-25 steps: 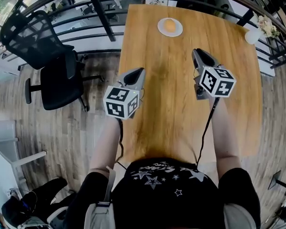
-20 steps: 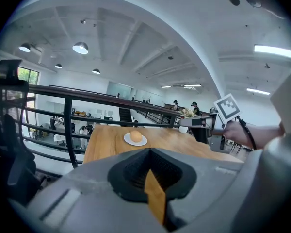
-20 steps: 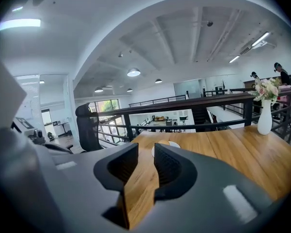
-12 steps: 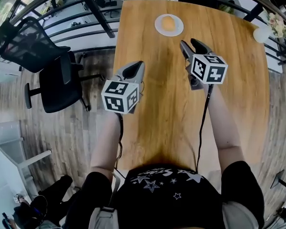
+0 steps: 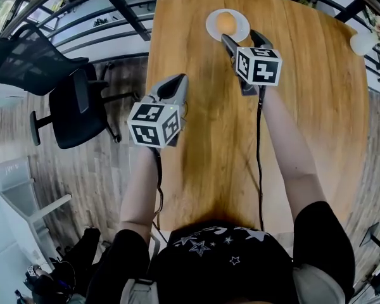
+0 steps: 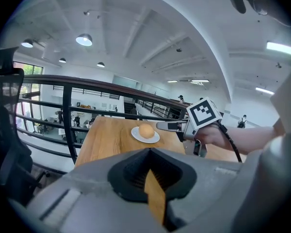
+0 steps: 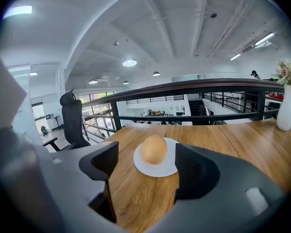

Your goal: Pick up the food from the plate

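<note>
A round golden bun (image 5: 225, 22) lies on a small white plate (image 5: 239, 30) near the far edge of the wooden table (image 5: 304, 125). My right gripper (image 5: 244, 38) hovers just short of the plate. Its jaws are opening wide, and nothing is between the pads. The right gripper view has the bun (image 7: 154, 149) and plate (image 7: 161, 171) straight ahead, framed by both fingers. My left gripper (image 5: 177, 84) hangs over the table's left edge, jaws shut and empty. Its own view shows the bun (image 6: 146, 130) far ahead, with the right gripper (image 6: 170, 125) beside it.
A white vase (image 5: 361, 43) with flowers stands at the table's far right corner. A black railing (image 7: 184, 89) runs behind the table. A black office chair (image 5: 63, 100) sits on the floor to the left.
My right gripper has moved forward to the plate and its jaws have spread from nearly shut to wide. The left gripper has barely shifted.
</note>
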The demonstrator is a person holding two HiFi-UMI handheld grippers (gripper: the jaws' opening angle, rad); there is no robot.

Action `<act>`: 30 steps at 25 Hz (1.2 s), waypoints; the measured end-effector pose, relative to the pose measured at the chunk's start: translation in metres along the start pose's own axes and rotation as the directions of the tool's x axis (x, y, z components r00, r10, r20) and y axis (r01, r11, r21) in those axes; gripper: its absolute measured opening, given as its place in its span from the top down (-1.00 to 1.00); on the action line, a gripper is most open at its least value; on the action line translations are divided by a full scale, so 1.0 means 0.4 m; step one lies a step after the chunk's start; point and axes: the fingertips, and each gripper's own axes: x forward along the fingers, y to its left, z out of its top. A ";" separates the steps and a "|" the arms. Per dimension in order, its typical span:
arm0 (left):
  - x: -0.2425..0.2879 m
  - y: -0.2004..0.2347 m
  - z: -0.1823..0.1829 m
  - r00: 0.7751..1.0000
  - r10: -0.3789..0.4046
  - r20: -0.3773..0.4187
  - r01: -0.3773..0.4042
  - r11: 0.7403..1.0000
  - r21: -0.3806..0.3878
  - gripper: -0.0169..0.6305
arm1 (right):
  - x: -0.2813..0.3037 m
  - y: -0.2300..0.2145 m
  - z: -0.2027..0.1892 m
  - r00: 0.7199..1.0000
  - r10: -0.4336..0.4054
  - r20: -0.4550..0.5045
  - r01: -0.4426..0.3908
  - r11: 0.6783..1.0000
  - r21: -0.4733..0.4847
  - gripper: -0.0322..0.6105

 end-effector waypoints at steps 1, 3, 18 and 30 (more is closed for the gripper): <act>0.007 0.008 -0.004 1.000 0.001 -0.003 -0.001 1.000 -0.004 0.94 | 0.018 -0.004 -0.004 1.000 -0.009 -0.010 0.009 1.000 -0.001 -0.25; 0.022 0.022 -0.011 1.000 0.003 -0.008 -0.003 1.000 -0.012 0.94 | 0.049 -0.017 -0.010 0.999 -0.037 -0.023 0.037 0.999 -0.004 -0.25; 0.073 0.079 -0.055 0.999 0.028 -0.035 -0.027 1.000 0.014 0.94 | 0.205 -0.047 -0.074 0.981 -0.124 -0.146 0.116 0.991 -0.059 -0.25; 0.063 0.098 -0.089 0.999 0.027 -0.040 -0.029 0.999 -0.046 0.94 | 0.251 -0.053 -0.081 0.968 -0.158 -0.196 0.146 0.987 -0.073 -0.23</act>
